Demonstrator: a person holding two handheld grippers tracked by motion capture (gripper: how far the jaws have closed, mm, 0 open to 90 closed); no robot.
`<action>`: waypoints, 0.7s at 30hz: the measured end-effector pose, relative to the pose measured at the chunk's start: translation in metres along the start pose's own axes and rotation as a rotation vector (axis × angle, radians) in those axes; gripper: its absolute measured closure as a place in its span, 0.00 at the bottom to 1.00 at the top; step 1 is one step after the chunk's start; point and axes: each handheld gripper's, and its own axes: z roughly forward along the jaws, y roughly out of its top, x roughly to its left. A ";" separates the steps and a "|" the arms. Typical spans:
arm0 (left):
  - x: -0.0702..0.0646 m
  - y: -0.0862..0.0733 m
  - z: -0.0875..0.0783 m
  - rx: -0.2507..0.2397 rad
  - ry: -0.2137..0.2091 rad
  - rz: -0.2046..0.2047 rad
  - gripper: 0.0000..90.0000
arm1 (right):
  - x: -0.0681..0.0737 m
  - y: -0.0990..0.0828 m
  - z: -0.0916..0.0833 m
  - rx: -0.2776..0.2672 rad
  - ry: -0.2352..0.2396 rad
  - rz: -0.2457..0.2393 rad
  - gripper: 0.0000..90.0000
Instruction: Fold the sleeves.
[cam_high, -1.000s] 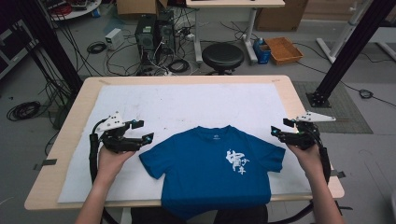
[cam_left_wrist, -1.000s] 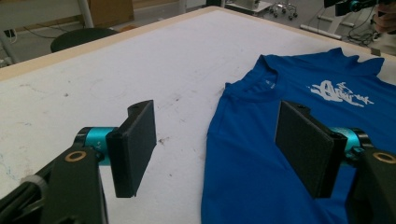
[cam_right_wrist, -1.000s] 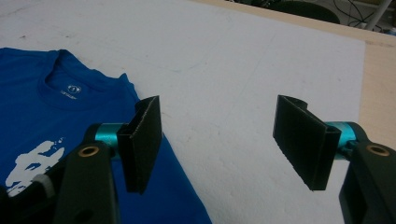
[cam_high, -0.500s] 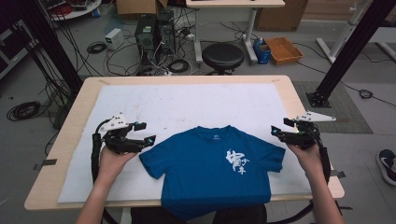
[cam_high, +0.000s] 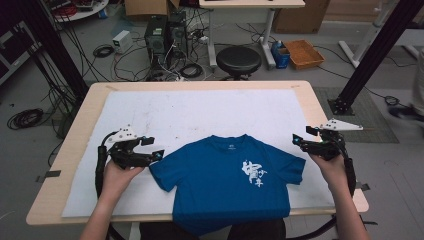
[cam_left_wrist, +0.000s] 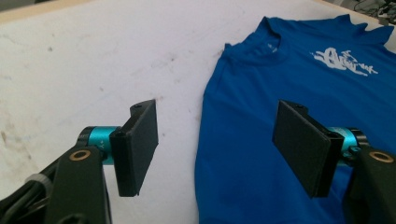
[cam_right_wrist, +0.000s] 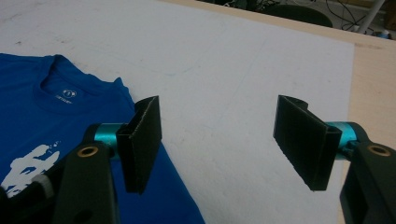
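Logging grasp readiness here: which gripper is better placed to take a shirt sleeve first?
Probably left: the left gripper, open, already straddles the blue T-shirt's sleeve edge. The right gripper, also open, mostly faces bare white mat.

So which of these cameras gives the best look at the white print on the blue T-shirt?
The high view: the whole white print sits unobstructed on the T-shirt, seen from above. The left gripper view shows it whole but slanted and far off. The right gripper view catches a piece at its bottom-left corner.

White brush-style print on blue T-shirt (cam_high: 227, 175) chest, perhaps characters; unreadable. Collar label too small.
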 end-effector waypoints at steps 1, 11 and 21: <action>0.000 -0.004 0.000 0.010 0.003 -0.016 0.36 | 0.000 0.000 0.000 0.000 0.000 0.000 0.36; -0.001 -0.034 -0.001 0.139 0.027 -0.136 0.52 | 0.000 -0.001 0.000 0.003 -0.007 0.004 0.36; 0.000 -0.037 0.002 0.183 0.049 -0.155 0.67 | -0.001 -0.001 0.000 -0.001 -0.014 -0.001 0.36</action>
